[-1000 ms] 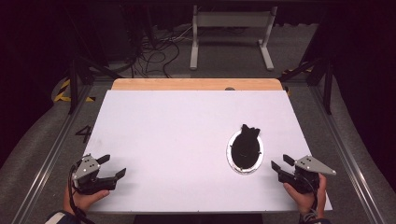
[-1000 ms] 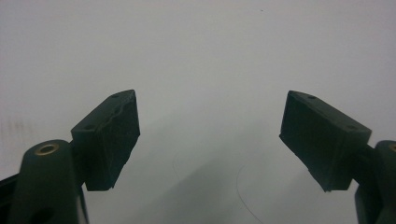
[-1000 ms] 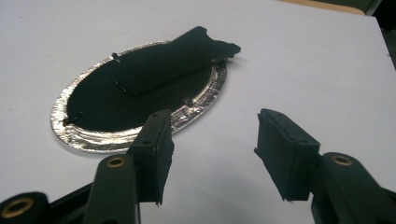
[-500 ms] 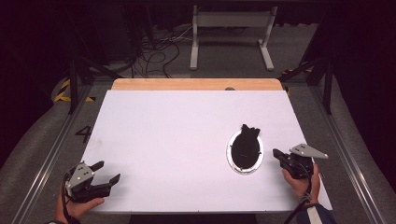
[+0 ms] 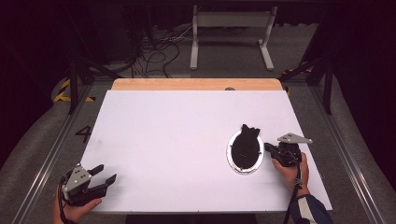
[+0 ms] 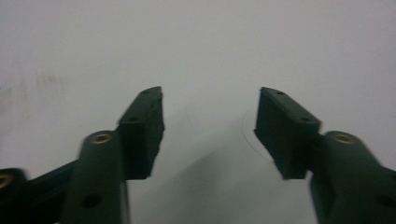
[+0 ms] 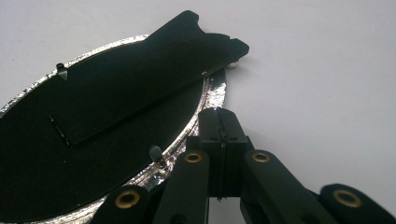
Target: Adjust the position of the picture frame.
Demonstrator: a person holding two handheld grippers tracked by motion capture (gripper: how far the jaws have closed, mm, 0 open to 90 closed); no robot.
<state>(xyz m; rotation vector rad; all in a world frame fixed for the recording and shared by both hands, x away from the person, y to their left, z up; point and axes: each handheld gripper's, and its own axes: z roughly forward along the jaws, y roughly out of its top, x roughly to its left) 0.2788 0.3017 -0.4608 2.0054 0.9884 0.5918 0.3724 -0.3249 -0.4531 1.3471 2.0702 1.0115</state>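
Note:
An oval picture frame (image 5: 244,150) lies face down on the white table (image 5: 177,135), right of centre. It has a black back and a silver rim (image 7: 215,91), and a black stand flap (image 7: 140,79) lies along the back. My right gripper (image 5: 267,147) is shut, its tips (image 7: 219,114) at the rim's right edge; whether they pinch the rim I cannot tell. My left gripper (image 5: 105,173) rests at the front left corner. Its jaws (image 6: 210,116) have just been closing, stand apart and hold nothing.
Small metal turn clips (image 7: 159,156) hold the frame's back in place. A wooden strip (image 5: 196,84) runs along the table's far edge. Metal rails (image 5: 345,154) flank the table, and cables and a stand leg (image 5: 194,42) lie on the floor behind it.
My right gripper has moved left up to the frame's rim and its jaws have shut. My left gripper's jaws have narrowed, and the hand has stayed near the front left corner.

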